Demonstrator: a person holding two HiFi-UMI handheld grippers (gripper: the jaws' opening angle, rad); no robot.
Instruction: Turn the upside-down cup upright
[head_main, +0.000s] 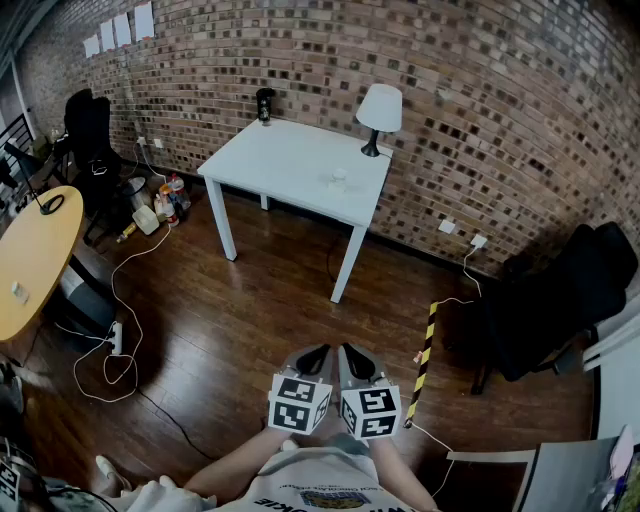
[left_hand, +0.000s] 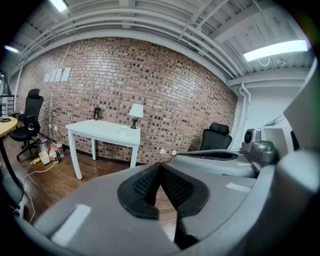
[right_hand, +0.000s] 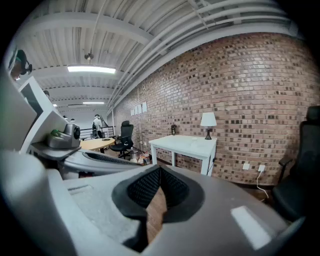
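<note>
A brick wall is seen behind a white surface that stands on a dark wooden floor. A lamp is set at the surface's far right corner. A small pale cup is placed on the surface near the lamp; which way up it stands cannot be made out. The left gripper and the right gripper are held side by side, low in the head view, well apart from the surface. Both pairs of jaws are pressed together, and nothing is held between them.
</note>
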